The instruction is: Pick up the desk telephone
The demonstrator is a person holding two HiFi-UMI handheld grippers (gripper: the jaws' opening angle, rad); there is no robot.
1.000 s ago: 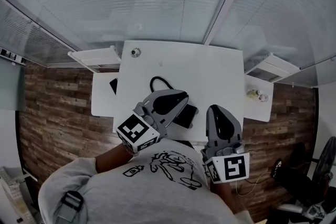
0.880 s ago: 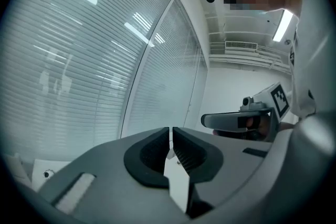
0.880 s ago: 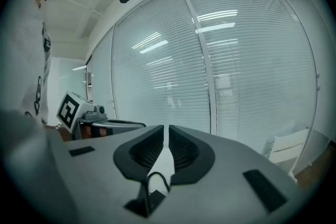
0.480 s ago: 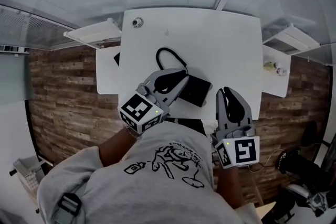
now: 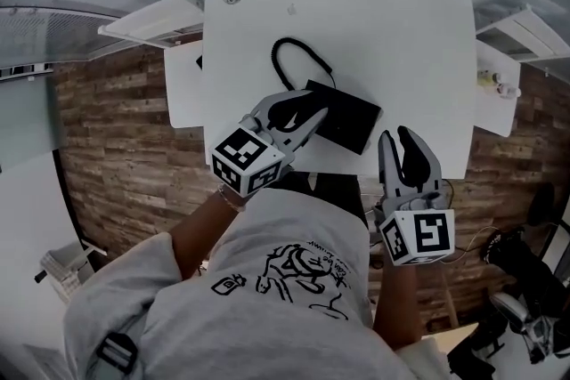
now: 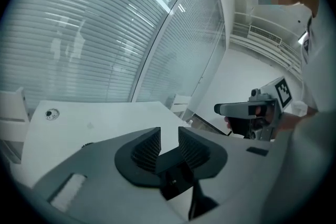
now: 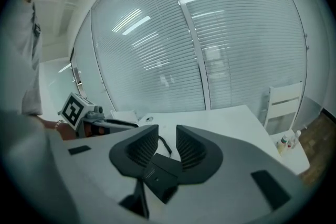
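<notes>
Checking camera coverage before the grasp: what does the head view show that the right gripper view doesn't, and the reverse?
Head view only: the desk telephone, flat and black on the white table, the wood floor, and the right gripper from outside, apart from the phone. Right gripper view only: the ribbed inner faces of its fingers, apart, having just been opening, nothing between them. Both: the table, the phone's cord, and the left gripper, whose fingers have also just been opening, empty.
</notes>
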